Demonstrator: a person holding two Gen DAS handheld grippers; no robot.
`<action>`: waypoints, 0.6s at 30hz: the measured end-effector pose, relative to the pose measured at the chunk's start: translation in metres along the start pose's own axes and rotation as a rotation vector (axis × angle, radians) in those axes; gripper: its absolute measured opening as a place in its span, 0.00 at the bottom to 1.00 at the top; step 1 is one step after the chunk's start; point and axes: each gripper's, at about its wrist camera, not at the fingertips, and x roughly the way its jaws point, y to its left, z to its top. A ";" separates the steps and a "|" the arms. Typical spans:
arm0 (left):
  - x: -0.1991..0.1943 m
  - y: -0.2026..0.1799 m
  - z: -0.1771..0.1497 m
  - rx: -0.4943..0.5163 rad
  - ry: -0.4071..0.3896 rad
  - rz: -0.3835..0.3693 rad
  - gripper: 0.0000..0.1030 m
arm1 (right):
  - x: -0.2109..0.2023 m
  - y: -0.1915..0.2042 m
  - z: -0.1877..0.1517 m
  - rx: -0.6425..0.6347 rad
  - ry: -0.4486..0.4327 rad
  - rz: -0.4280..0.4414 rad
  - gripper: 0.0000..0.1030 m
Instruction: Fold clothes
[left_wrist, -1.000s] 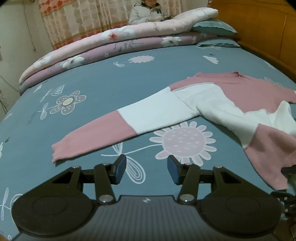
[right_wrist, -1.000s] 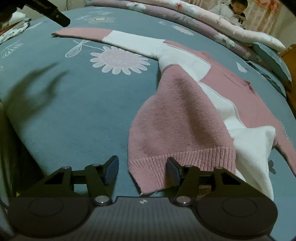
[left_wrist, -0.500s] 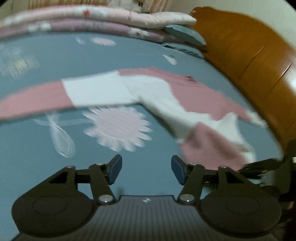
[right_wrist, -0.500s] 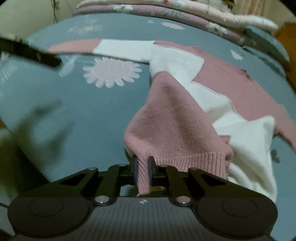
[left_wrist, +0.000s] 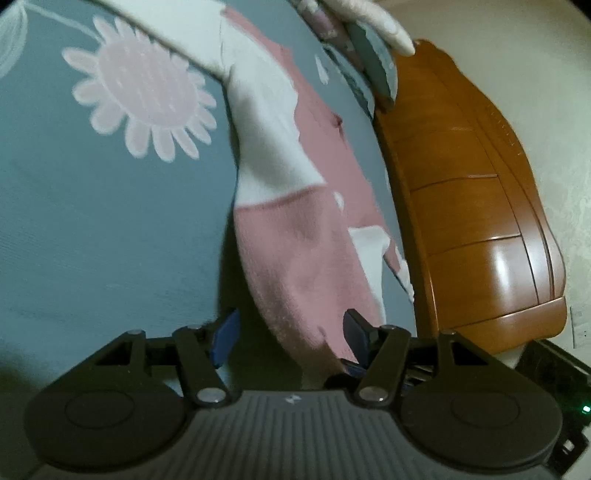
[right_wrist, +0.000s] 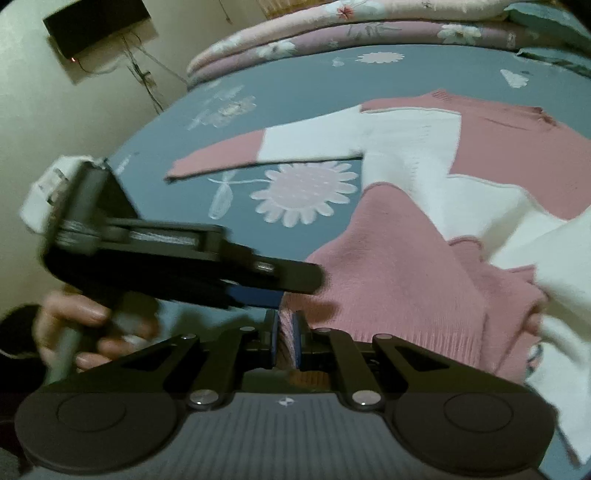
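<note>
Blue flowered bedsheet (right_wrist: 303, 92) bears a pink-and-white knitted sweater (right_wrist: 424, 177). Right gripper (right_wrist: 285, 341) has just clamped its near hem and lifted it; left gripper (left_wrist: 290, 338), jaws apart and empty, has dropped beside, so folding begins.

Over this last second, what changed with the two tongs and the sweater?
The right tongs closed on the sweater's pink ribbed hem and raised it a little. The left tongs swung down beside them, jaws opening a bit wider, the hem's edge between them ungripped. The outstretched sleeve stayed flat on the bedsheet.
</note>
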 end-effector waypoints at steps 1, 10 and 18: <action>0.005 0.001 -0.001 -0.010 -0.006 0.025 0.60 | -0.001 -0.001 -0.001 0.004 -0.004 0.002 0.09; 0.026 0.002 0.000 -0.009 -0.017 -0.017 0.60 | -0.040 -0.025 -0.013 0.063 -0.100 0.000 0.45; 0.028 0.001 -0.001 0.021 -0.037 -0.003 0.54 | -0.095 -0.112 -0.047 0.267 -0.208 -0.253 0.71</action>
